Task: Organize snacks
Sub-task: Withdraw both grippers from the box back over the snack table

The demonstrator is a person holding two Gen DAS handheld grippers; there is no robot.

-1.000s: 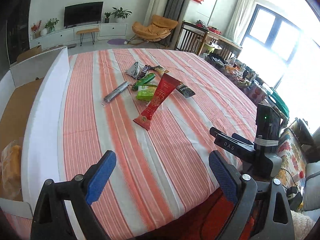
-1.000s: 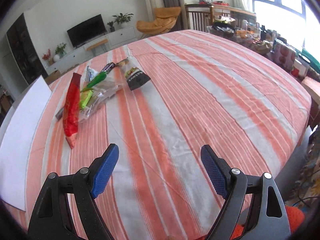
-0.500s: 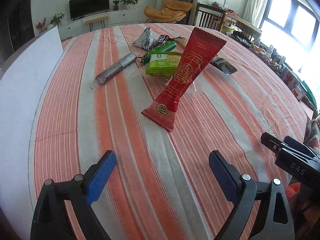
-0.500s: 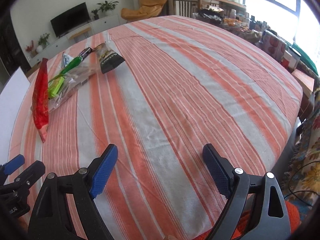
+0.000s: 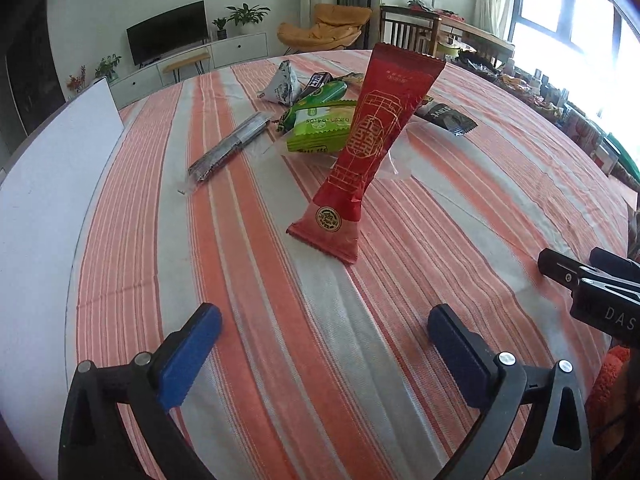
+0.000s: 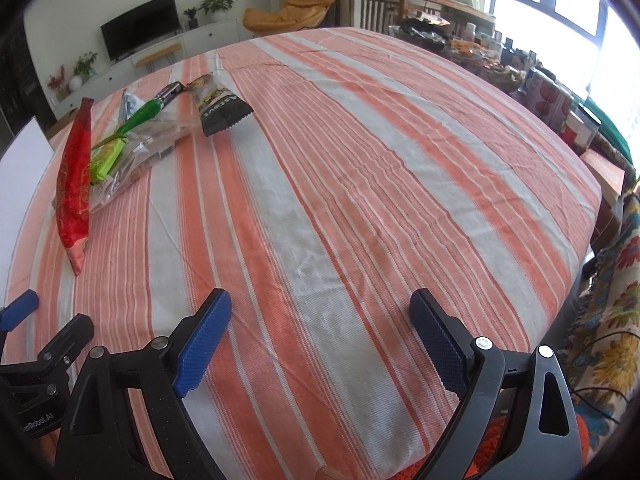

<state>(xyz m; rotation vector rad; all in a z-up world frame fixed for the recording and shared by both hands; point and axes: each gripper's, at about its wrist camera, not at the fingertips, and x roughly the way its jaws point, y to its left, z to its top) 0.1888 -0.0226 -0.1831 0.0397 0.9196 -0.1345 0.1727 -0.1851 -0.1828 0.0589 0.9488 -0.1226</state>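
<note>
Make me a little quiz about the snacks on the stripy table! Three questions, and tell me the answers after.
1. True or false: the long red packet is held in the left gripper.
2. Which snack lies nearest the left gripper? A) the green packet B) the long red packet C) the black packet
3. Fill in: the white board stands along the table's ____ edge, as the left camera sees it.

Key:
1. False. Its jaws are opening with only the striped cloth between them.
2. B.
3. Left.
</note>
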